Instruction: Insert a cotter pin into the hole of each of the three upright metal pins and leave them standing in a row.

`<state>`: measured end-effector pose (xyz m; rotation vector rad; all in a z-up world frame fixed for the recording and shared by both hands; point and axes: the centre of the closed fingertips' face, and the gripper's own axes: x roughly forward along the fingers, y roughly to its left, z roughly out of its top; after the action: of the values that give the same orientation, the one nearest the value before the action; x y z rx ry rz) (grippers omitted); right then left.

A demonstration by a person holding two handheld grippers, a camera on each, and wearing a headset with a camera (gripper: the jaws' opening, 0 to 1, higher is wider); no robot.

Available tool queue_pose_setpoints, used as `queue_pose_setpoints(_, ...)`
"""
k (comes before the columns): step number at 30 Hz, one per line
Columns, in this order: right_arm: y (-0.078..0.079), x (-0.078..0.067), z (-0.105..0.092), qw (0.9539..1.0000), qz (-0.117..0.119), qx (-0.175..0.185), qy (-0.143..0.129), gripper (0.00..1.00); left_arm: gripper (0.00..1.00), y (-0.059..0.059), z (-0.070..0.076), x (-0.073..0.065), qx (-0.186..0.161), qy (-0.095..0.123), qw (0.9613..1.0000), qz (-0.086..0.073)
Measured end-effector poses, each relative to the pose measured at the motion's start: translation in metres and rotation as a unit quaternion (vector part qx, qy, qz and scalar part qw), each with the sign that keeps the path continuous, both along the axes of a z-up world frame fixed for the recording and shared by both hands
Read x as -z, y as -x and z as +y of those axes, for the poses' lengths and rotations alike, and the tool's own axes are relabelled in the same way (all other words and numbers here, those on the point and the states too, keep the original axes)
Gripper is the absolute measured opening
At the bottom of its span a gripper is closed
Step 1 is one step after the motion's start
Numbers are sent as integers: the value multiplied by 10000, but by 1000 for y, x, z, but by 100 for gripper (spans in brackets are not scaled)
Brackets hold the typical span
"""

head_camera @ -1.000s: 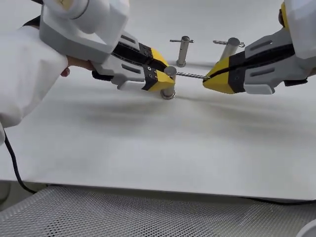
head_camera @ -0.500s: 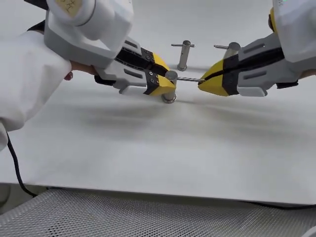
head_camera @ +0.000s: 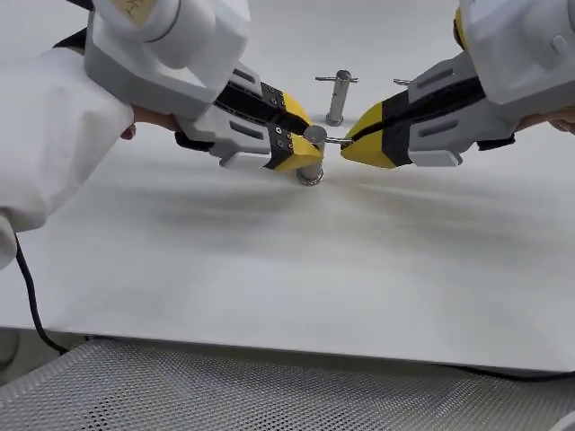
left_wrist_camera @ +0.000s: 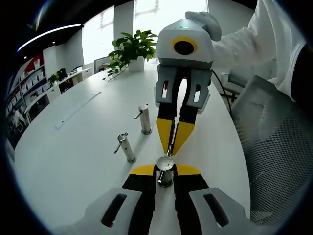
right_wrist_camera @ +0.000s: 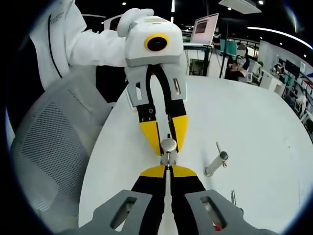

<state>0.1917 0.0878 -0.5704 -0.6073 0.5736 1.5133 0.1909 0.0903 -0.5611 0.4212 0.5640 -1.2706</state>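
This looks like the 3rd and last insertion: on the bench (head_camera: pixel 269 260), the near finished pin (left_wrist_camera: pixel 126 148) and the far finished pin (left_wrist_camera: pixel 145 119) each already carry a cotter crosswise near the top. The left tool (head_camera: pixel 305 153) is clamped around the shaft of the 3rd pin (head_camera: pixel 314 135), which stands upright on its base on the bench, its cap just above the yellow tips. The right tool (head_camera: pixel 352 145) is closed on the cotter pin (head_camera: pixel 336 140), holding it level and aimed at the pin's head. A short length of wire spans the gap between the 2 tools and meets the pin just below the cap. Whether the tip has entered the hole I cannot tell. The next move, as I judge it, calls for a straight push along the wire's own line while the left tool keeps the pin from turning or tipping. Both tools should then let go gently, so that it stands in line with the other 2.
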Motion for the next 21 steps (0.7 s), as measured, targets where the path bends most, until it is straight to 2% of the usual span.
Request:
queue_pose_setpoints(13, 3, 2, 11, 9990, -195, -398, 111, 0, 10, -2, 1, 3, 39, -7, 10000, -24)
queue_pose_setpoints(20, 5, 0, 11, 9990, -184, -394, 126, 0, 10, -1, 1, 3, 39, -4, 10000, -19)
queue_pose_setpoints(21, 4, 0, 12, 9994, -97, -298, 119, 0, 10, 0, 0, 3, 17, 10, 10000, 19)
